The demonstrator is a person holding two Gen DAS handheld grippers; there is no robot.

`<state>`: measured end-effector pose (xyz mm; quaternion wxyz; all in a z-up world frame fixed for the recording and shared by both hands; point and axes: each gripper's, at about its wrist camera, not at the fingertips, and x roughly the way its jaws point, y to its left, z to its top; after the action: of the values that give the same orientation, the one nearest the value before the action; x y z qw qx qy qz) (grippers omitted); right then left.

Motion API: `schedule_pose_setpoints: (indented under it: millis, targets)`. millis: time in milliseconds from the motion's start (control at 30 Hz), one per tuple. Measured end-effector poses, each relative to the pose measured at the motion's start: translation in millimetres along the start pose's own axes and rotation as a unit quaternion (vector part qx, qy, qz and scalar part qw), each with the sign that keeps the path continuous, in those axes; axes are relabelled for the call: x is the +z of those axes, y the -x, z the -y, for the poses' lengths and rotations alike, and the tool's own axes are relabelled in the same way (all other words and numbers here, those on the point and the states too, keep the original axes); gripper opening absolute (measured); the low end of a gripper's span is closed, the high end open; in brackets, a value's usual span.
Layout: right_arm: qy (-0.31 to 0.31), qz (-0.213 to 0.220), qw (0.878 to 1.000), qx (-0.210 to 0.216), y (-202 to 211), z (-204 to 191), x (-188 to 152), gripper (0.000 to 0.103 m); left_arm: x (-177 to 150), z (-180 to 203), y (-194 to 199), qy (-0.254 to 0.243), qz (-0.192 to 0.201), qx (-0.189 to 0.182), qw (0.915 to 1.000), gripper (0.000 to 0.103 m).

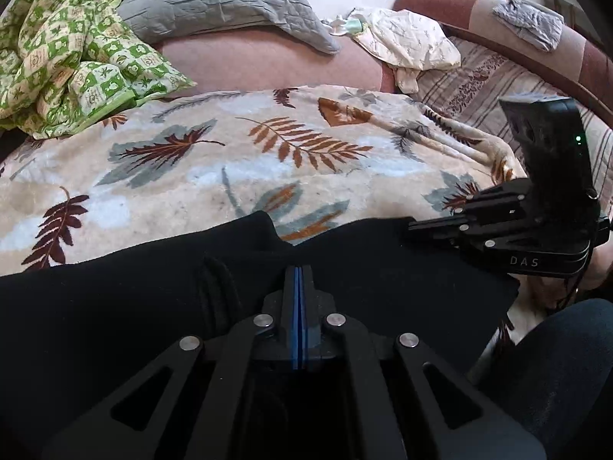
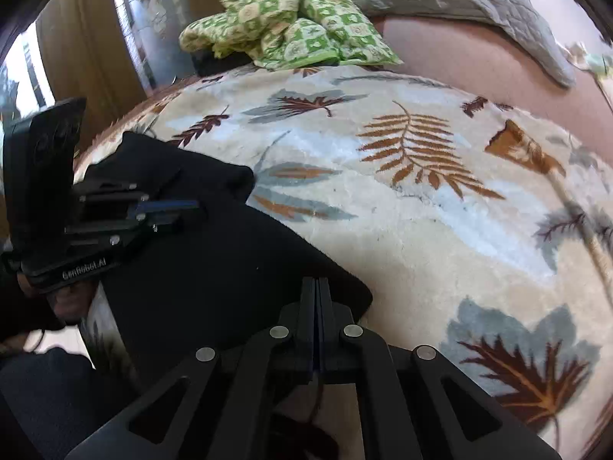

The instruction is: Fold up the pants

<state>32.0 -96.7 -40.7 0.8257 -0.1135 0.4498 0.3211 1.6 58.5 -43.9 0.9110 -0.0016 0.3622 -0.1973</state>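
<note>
The left gripper (image 1: 298, 280) has its two fingers pressed together, blue pads meeting in a thin line, and its tips sit over the black pants (image 1: 115, 306); black on black, so whether a layer of cloth is caught between the pads cannot be made out. The right gripper (image 2: 319, 291) likewise has its fingers closed flat against each other, with the tips at the near corner of the pants (image 2: 214, 268); any fabric pinched there is hidden by the fingers themselves.

The pants are a plain, matte black garment with almost no visible seams or detail, only a few soft creases near the left gripper. They lie at the near edge of a cream blanket (image 1: 230, 161) printed with brown and grey leaves. Their long axis runs across the near edge, from one gripper toward the other, and the left view cuts the far left end off. Two rounded edges meet at a notch on the far side.

Beyond the blanket lie a green checked quilt (image 1: 65, 53), a grey pillow (image 1: 214, 7) and a pale crumpled cloth (image 1: 406, 42).
</note>
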Motion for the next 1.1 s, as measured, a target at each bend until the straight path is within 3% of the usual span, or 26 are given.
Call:
schedule_pose_setpoints:
  millis: [200,267,300,367,400,467,533,667,733,767,800,833,900,1000,1033,1100]
  targets:
    - [-0.026,0.030,0.998,0.048,32,10,-3,0.000,5,-8,12,0.030,0.009,-0.023,0.9992,0.001]
    - [-0.040,0.053,0.993,0.095,54,12,-5,0.005,4,-9,32,0.053,0.024,-0.028,0.9979,0.002]
    - [-0.043,0.058,0.987,0.144,63,12,-5,0.005,3,-8,37,0.057,0.030,-0.035,0.9973,0.003]
    - [-0.037,0.045,0.981,0.184,66,9,-9,0.005,-3,-7,38,0.058,0.023,-0.042,0.9972,0.004]
    - [-0.034,0.009,0.982,0.185,53,6,-14,0.004,-9,-7,25,0.055,-0.004,-0.017,0.9984,0.004]
    - [-0.040,-0.059,0.985,0.157,21,6,-26,0.000,-17,-10,17,0.060,0.012,-0.019,0.9980,0.003]
    - [-0.073,-0.055,0.981,0.173,20,12,-23,0.000,-14,-5,15,0.053,0.011,-0.001,0.9985,0.002]
    - [-0.055,-0.041,0.985,0.156,31,2,-22,0.000,-12,-6,20,0.065,0.008,0.000,0.9979,0.002]
    - [-0.041,-0.004,0.990,0.136,47,-4,-19,0.009,-11,-11,32,0.090,0.005,-0.009,0.9959,0.004]
    - [-0.040,0.015,0.991,0.127,53,-3,-18,0.010,-12,-13,43,0.100,0.009,-0.005,0.9949,0.010]
    - [-0.045,0.037,0.991,0.118,61,-3,-17,0.012,-17,-17,61,0.111,0.021,-0.001,0.9936,0.025]
    - [-0.053,0.059,0.991,0.109,68,0,-16,0.019,-21,-19,70,0.116,0.028,0.002,0.9929,0.056]
    - [-0.071,0.088,0.992,0.061,74,9,-14,0.032,-36,-33,105,0.144,0.065,0.017,0.9873,0.078]
    - [-0.105,0.073,0.992,0.013,67,24,-16,0.033,-65,-72,148,0.232,0.090,0.031,0.9681,0.078]
    - [-0.116,0.062,0.991,0.000,62,29,-17,0.033,-76,-87,158,0.270,0.095,0.040,0.9574,0.078]
    - [-0.125,0.046,0.991,-0.015,56,34,-18,0.033,-102,-125,174,0.370,0.103,0.056,0.9218,0.079]
